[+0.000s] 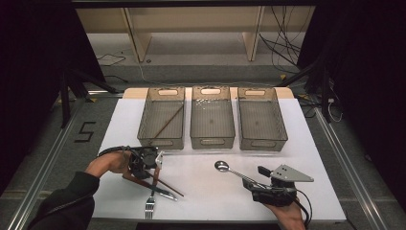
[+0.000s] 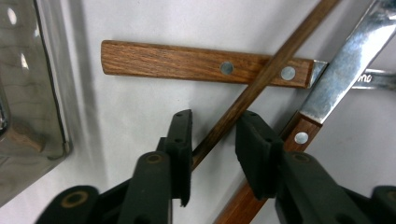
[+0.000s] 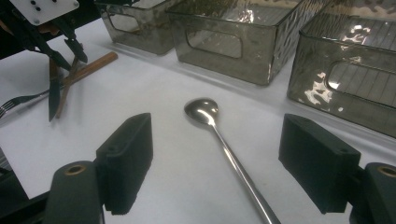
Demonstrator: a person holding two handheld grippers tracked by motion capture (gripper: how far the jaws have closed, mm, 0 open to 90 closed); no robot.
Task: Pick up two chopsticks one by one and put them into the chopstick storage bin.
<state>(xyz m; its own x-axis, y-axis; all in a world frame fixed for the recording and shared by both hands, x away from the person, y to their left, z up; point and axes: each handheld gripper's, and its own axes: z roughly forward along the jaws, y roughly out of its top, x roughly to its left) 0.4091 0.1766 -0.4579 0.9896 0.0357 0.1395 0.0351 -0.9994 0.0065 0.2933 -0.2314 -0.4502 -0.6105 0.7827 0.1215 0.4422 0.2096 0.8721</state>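
Your right gripper (image 1: 258, 176) sits by the near edge of the desk (image 1: 201, 191), towards its right corner, with its jaws spread wide and nothing pinched. Between them, in the right gripper view, lies a spoon (image 3: 219, 135) flat on the white top, bowl pointing away towards the bins; neither pad touches it.

Your left gripper (image 1: 152, 165) hangs over the near left part of the desk, pointing down at a small heap of cutlery. In the left gripper view a thin wooden chopstick (image 2: 261, 79) runs slantwise between the two jaws. The pads stand on either side of it with a sliver of space showing, so they are not yet pressing on it. That chopstick lies across a wooden knife handle (image 2: 187, 61) with two rivets. Beside it, a second knife (image 2: 336, 70) shows its steel blade, and its riveted handle passes under the right-hand pad. From above, a fork (image 1: 150, 203) lies next to the heap, its tines at the near edge.

Three clear bins (image 1: 212, 122) stand in a row along the far edge. You can see another chopstick (image 1: 168, 122) lying slantwise inside the left one.
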